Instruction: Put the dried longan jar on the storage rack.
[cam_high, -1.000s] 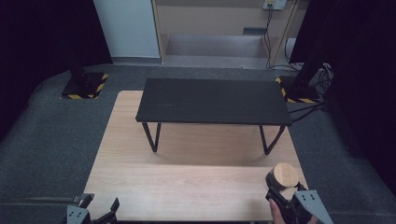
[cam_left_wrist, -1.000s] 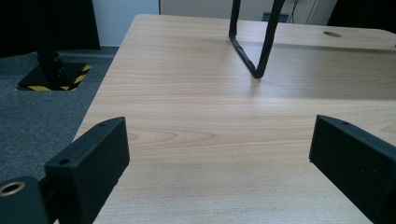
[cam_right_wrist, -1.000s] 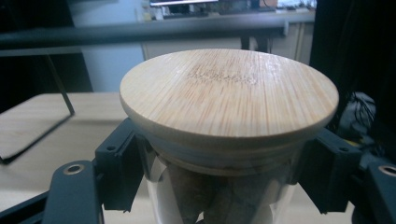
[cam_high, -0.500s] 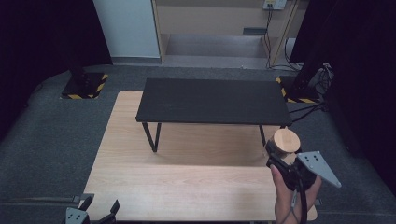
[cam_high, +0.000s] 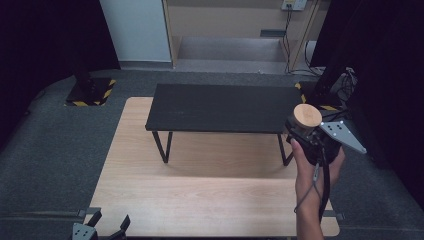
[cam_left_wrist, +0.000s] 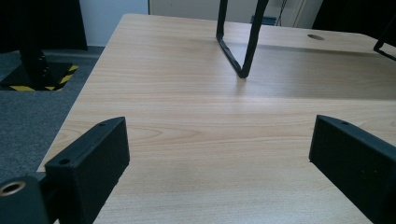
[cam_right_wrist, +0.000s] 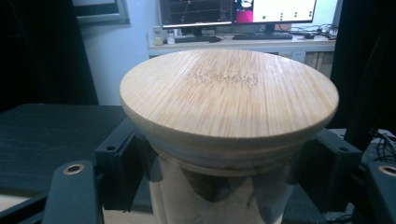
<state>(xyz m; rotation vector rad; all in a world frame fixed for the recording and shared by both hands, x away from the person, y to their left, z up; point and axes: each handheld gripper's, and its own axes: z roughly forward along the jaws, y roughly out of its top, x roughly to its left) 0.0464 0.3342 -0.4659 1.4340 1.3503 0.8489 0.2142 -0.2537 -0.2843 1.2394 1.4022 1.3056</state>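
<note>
From the high view, your right gripper (cam_high: 306, 131) holds a jar (cam_high: 306, 120) with a wooden lid (cam_high: 307, 115) in the air, at the right end of the black bench (cam_high: 220, 107). Your left gripper (cam_high: 101, 229) is at the near edge of the wooden table (cam_high: 200, 195).

In the left gripper view, your jaws stand wide apart with nothing between them.

In the right gripper view, your jaws are closed on the jar (cam_right_wrist: 224, 196), under the lid (cam_right_wrist: 229, 91).

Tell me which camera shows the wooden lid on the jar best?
The right gripper view. The round bamboo lid sits close up, grain clear, on the glass jar clamped between the black jaws. In the high view the lid is a small tan disc above the right gripper, beside the black bench.
</note>
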